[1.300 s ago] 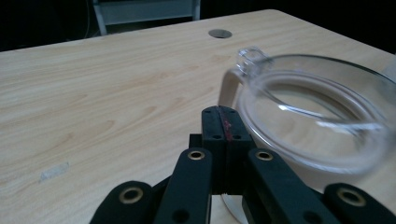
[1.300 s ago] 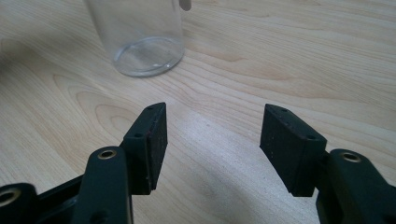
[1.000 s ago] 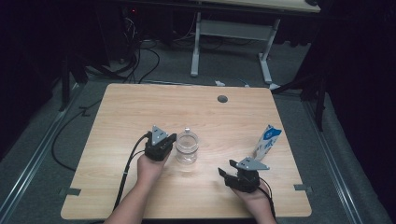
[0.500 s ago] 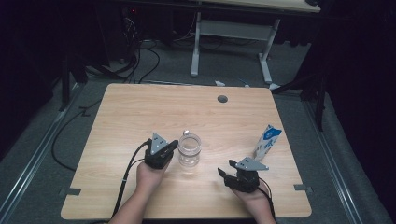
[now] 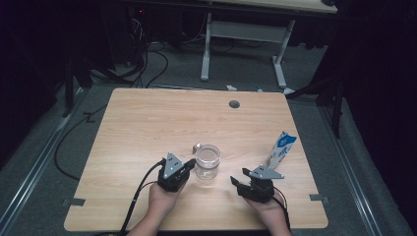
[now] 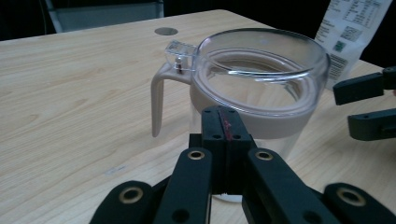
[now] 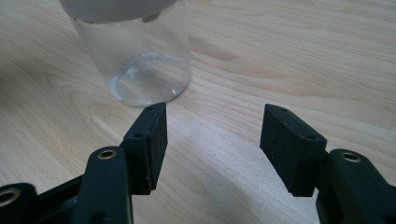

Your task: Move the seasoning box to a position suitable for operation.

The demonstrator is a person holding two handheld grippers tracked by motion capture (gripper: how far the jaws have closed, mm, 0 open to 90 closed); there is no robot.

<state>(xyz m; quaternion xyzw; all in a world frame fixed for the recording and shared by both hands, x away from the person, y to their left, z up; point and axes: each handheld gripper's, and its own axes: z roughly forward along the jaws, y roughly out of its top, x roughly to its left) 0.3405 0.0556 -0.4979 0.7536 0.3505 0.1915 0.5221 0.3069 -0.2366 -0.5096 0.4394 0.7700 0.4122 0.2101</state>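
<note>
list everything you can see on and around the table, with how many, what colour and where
Pitcher: one, clear with a beige rim band and handle, near the table's front middle, upright, between the two grippers.
Carton: one, white and blue, upright at the right of the table.
Table: one, light wood, centre of the high view.
Cable hole: one, grey, round, near the table's far edge.
Desk frame: one, white legs, on the floor behind the table.
Cables: several, black, on the grey floor at the far left.
Left gripper: one, black, jaws shut, tips right beside the pitcher's left side.
Right gripper: one, black, jaws open, right of the pitcher, holding nothing.
Hands: two, at the front edge.
</note>
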